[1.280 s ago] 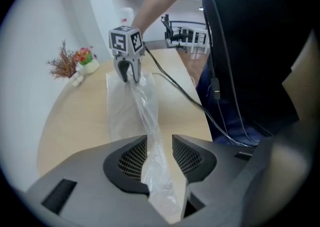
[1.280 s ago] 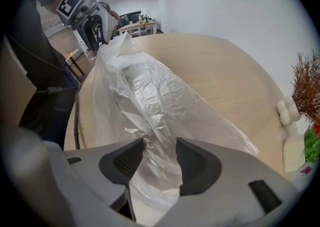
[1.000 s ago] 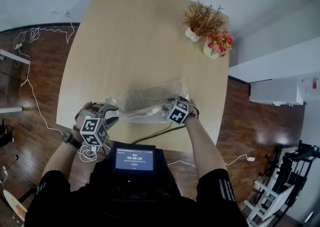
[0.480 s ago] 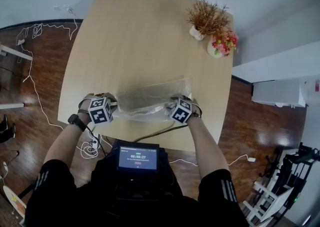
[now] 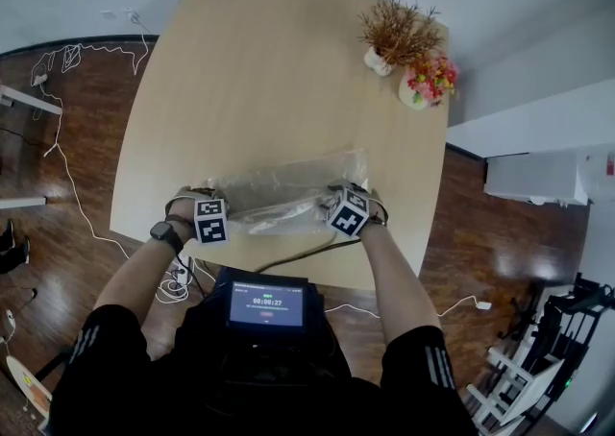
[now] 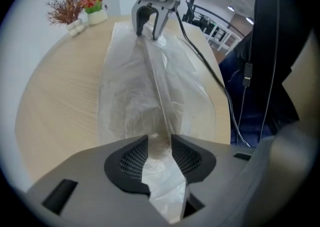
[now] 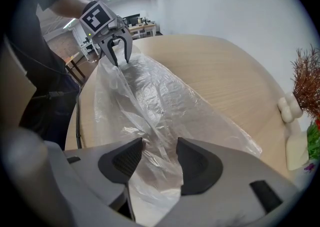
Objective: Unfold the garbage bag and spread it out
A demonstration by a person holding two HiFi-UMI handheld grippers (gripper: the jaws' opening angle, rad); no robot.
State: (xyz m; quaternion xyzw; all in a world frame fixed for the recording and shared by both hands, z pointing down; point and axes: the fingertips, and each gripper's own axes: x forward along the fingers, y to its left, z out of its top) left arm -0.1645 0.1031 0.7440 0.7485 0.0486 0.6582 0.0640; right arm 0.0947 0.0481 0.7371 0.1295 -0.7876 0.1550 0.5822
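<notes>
Count: 1 garbage bag, 2 tongs, 1 table, 2 potted plants, 1 screen, 1 wristwatch.

Garbage bag (image 5: 283, 189): clear film, crumpled and partly opened. It lies flat on the table (image 5: 259, 50) in a long strip near the 6 o'clock edge, running from 9 to 3 o'clock. A raised crease runs along its length between the two tongs.

Left gripper (image 6: 160, 140): at the bag's 9 o'clock end. Its jaws are opening. The bunched end of the film sits in the gap between them, and the pads are released, not pinching.

Right gripper (image 7: 160, 146): at the bag's 3 o'clock end. Its jaws stand wide apart and the film passes loosely between them, so this one is released as well.

Each gripper shows in the other's view, at the far end of the bag with its tips down on the film.

Surroundings:
- Dried brown plant (image 5: 396, 31) in a white vase, at the table's 1 o'clock corner.
- Pot of red and pink flowers (image 5: 428, 79) just beside it, toward 3 o'clock. Both are well apart from the bag.
- Dark cable (image 5: 298, 254) running along the table's 6 o'clock edge, near the bag and below the right gripper.
- Screen (image 5: 267, 304) at the person's chest, lit.
- Wristwatch (image 5: 161, 230) on the left wrist.
- Thin white cords (image 5: 67, 184) trailing over the dark wood floor at 9 o'clock of the table.
- White unit (image 5: 533, 178) against the wall at 3 o'clock.
</notes>
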